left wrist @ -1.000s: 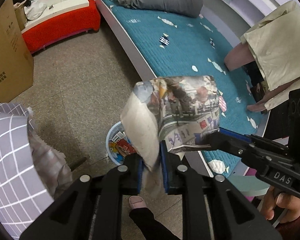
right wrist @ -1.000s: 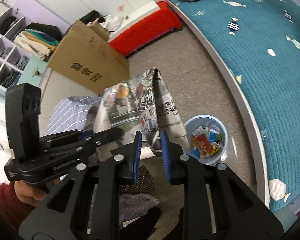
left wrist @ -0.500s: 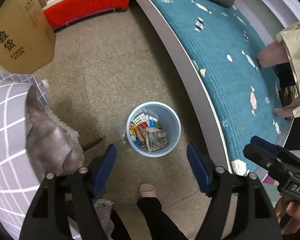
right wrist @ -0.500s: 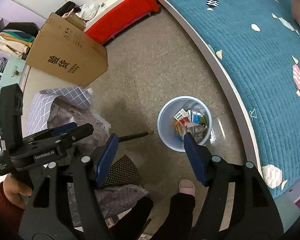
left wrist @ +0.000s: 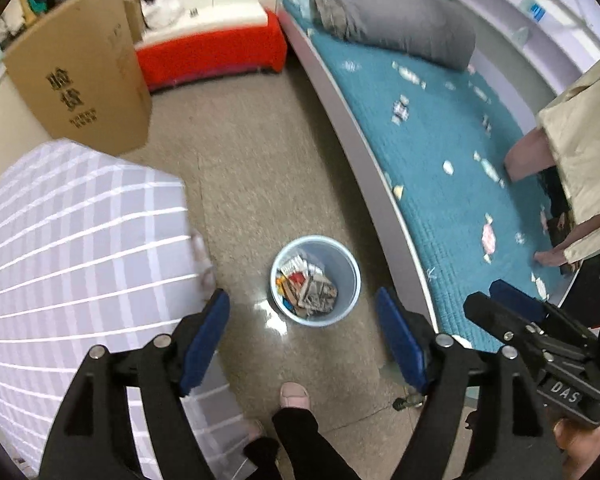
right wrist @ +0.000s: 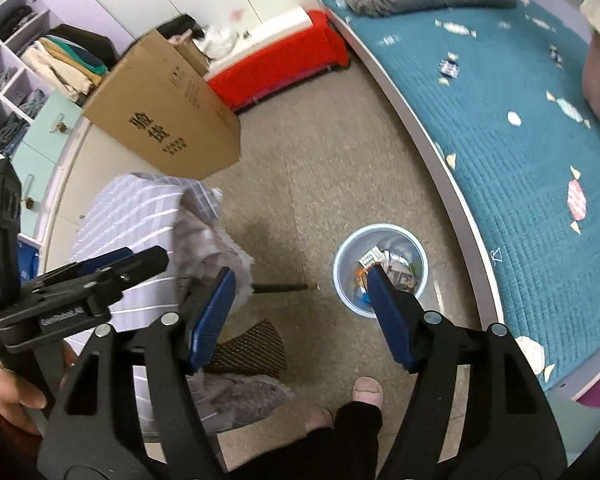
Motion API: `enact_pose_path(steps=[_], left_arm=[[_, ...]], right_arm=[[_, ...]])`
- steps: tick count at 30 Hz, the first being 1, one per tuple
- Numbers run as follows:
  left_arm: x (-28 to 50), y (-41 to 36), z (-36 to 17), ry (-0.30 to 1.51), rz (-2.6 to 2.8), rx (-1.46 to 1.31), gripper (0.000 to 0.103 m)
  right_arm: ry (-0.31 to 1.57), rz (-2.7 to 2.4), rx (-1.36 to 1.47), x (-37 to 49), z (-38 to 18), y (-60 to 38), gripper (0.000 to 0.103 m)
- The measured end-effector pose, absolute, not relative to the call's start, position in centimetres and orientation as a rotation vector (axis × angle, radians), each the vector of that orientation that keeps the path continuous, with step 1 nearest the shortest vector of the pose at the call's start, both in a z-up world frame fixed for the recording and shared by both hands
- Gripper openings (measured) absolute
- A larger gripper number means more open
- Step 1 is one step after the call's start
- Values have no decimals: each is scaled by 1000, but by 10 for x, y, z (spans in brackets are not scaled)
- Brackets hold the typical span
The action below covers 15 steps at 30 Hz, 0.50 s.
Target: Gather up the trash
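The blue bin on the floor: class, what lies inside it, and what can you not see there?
Inside the bin lies a heap of crumpled printed paper and coloured wrappers. Whatever is beneath that heap, and the bin's bottom, is covered. In the right wrist view a fingertip hides part of it.

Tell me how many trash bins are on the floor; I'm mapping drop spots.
1: a pale blue trash bin stands on the floor beside the bed's edge, already holding scraps. Others may be hidden behind the cardboard box.

Home bedroom: bed (left wrist: 440, 152), pillow (left wrist: 392, 28), clothes shelves (right wrist: 24, 76).
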<state>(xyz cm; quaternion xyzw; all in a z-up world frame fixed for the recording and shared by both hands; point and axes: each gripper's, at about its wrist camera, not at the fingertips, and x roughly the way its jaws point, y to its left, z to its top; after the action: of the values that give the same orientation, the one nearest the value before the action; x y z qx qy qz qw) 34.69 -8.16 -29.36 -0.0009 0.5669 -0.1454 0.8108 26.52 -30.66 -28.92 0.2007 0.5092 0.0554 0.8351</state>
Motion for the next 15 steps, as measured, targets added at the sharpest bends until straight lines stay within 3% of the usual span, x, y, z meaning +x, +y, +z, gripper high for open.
enact_pose_path(steps=[15], left_arm=[[179,25,-91,751,-191,17,89]], right_arm=[[691,62,292,108,-102,-215,74]])
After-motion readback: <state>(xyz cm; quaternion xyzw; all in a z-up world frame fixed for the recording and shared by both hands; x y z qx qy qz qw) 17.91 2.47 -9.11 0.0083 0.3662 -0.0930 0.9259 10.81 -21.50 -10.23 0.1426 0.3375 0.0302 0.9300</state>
